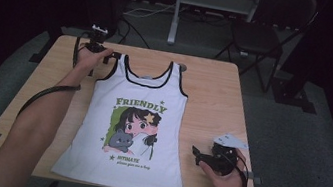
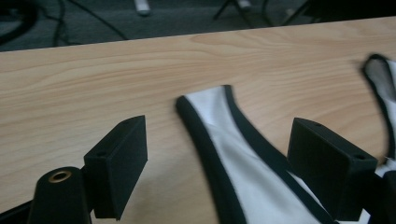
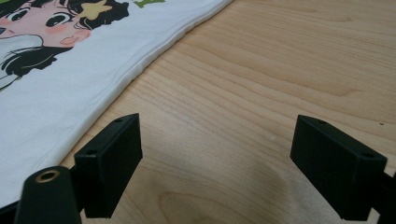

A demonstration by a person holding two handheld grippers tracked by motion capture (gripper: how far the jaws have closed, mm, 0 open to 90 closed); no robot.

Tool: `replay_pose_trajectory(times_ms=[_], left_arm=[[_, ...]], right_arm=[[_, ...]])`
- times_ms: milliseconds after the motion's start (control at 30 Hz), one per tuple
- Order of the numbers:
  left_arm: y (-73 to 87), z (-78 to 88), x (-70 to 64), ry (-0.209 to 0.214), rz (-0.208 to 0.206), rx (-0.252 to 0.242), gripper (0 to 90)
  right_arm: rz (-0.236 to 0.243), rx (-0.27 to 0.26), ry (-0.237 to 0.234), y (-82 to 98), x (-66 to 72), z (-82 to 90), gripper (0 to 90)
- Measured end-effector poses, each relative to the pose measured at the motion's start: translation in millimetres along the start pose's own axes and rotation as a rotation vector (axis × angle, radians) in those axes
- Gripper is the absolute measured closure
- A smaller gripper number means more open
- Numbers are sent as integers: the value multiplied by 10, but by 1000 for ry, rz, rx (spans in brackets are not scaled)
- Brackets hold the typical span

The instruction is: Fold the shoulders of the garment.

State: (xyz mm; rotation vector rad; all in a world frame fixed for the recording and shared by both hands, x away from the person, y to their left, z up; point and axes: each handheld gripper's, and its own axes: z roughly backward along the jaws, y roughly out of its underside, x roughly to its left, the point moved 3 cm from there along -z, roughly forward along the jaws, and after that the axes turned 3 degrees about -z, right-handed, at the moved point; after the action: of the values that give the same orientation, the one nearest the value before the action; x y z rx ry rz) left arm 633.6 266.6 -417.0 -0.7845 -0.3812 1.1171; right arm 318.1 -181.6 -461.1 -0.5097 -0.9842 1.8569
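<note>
A white tank top [image 1: 135,119] with black trim and a cartoon girl print under the word FRIENDLY lies flat on the wooden table [image 1: 214,96], neck toward the far edge. My left gripper [image 1: 111,56] is at the top's far left corner. In the left gripper view its jaws stand open, one on either side of the black-edged shoulder strap [image 2: 219,135], with the pads clear of the cloth. My right gripper [image 1: 195,152] rests near the front right of the table, pointing at the top's side edge [image 3: 140,70]. Its jaws are open over bare wood [image 3: 215,140].
The table's far edge runs just beyond the strap [image 2: 140,44]. On the grey floor behind the table stand a dark folding chair [image 1: 257,37] and a metal stand [image 1: 174,19], with cables around them. Bare wood lies on both sides of the top.
</note>
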Motion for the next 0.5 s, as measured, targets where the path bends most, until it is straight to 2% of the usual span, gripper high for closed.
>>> replay_pose_trajectory(times_ms=[100, 267, 400, 500], left_arm=[[-34, -54, -8, 14, 21, -2, 331], [-37, -184, 4, 18, 18, 23, 361], [1, -277, 3, 7, 16, 43, 516], [16, -335, -7, 8, 19, 49, 536]], right_arm=[[5, 1, -3, -4, 12, -7, 161], [12, 4, -11, -9, 21, -15, 161], [11, 1, -14, -8, 19, -12, 161], [12, 0, -18, -7, 27, -9, 161]])
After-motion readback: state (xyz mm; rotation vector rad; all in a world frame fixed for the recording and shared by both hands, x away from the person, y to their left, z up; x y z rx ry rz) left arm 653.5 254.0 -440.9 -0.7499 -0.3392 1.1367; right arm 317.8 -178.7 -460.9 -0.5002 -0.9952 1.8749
